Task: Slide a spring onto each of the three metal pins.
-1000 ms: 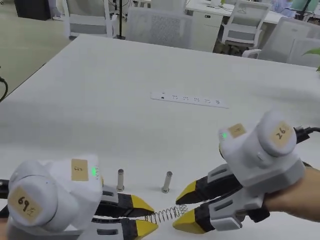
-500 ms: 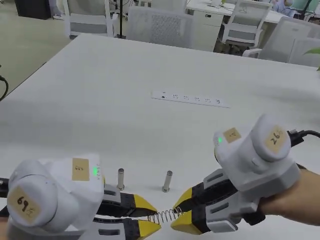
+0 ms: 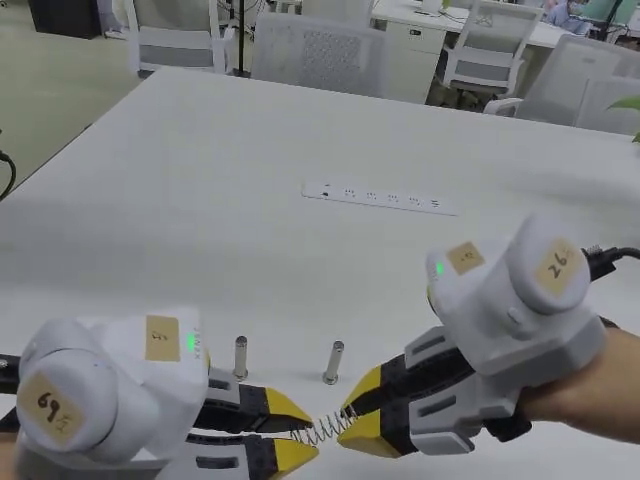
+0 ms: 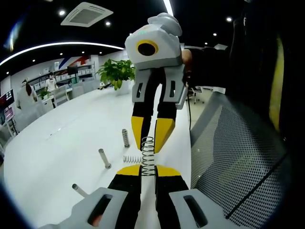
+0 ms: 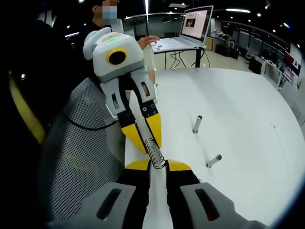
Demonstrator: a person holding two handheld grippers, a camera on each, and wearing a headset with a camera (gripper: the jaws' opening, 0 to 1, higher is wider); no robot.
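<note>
A spring (image 3: 325, 428) is held clear of the worktop (image 3: 300, 130), strung between the two tools. One end is pinched in the narrow-set jaws of the left hand-held gripper (image 3: 300, 435). The other end is taken between the jaws of the right hand-held gripper (image 3: 350, 420), which are drawn in close on it. The coil looks squeezed short between the two sets of tips.

Just ahead of the right hand-held gripper's tips a bare pin (image 3: 334, 362) is seen standing upright. A second bare pin (image 3: 241, 358) stands just ahead of the left one's. In the left gripper view, what looks like a third pin (image 4: 126, 138) already wearing coils is made out beyond the tips, and a loose spring (image 4: 131, 159) lies beside them.

The step in hand is judged to be a regrasp: the spring is being passed or re-seated before threading. For the next move one end has to be freed, so one tool's grip must be released. The open end then has to be turned down, lined up over a bare pin's top and lowered along it. If the coil is let go unevenly, it may well be flicked away.
</note>
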